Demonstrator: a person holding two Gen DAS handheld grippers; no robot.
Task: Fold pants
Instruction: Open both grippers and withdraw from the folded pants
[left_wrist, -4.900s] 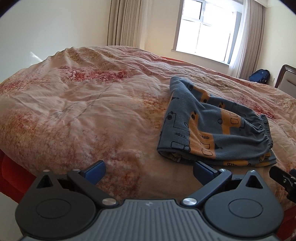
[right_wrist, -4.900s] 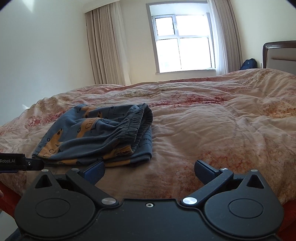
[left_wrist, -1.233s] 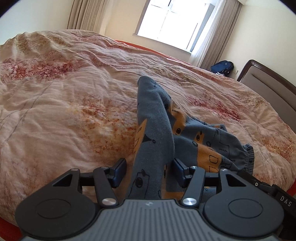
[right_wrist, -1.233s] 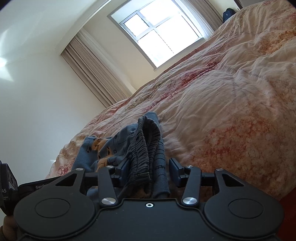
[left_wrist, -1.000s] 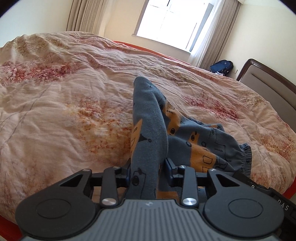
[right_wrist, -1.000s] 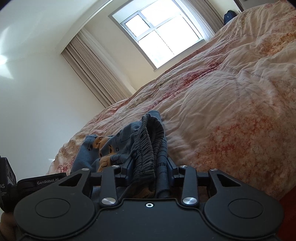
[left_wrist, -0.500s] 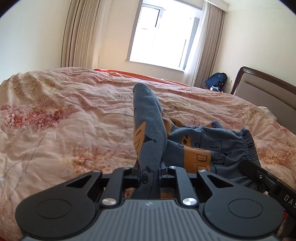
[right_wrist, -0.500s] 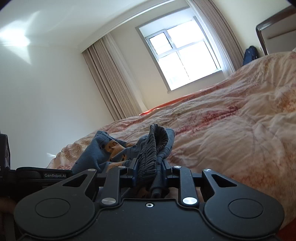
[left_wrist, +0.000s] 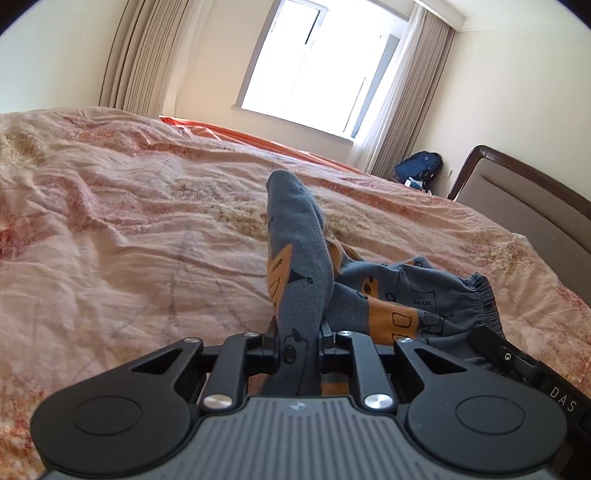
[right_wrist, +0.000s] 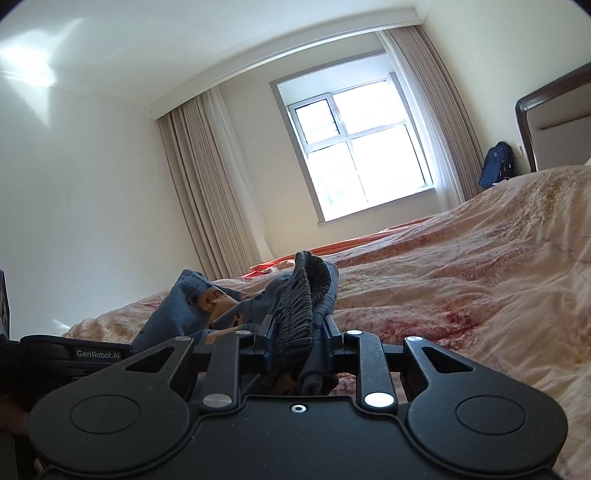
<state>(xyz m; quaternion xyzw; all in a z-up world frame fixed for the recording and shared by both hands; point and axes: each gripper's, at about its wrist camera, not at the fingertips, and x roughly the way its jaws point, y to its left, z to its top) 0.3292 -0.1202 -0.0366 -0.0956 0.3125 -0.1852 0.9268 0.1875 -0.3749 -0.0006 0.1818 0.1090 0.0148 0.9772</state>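
Observation:
The pants (left_wrist: 391, 299) are blue-grey with orange prints and lie folded on the pink quilt (left_wrist: 129, 229). My left gripper (left_wrist: 299, 334) is shut on the leg end of the pants, which stands up in a ridge between the fingers. My right gripper (right_wrist: 297, 328) is shut on the dark gathered waistband (right_wrist: 306, 291) at the other end. The pants (right_wrist: 207, 299) are lifted at both ends. The right gripper's body (left_wrist: 524, 369) shows at the lower right of the left wrist view, and the left gripper's body (right_wrist: 77, 354) at the left of the right wrist view.
The quilt (right_wrist: 480, 273) covers the whole bed. A brown headboard (left_wrist: 524, 199) stands to the right. A dark backpack (left_wrist: 419, 166) sits on the floor by the curtains under the window (right_wrist: 354, 147).
Both grippers closed on the pants' near ends, then lifted and tilted upward. The views now show more wall, window and ceiling, and the cloth stands higher off the quilt.

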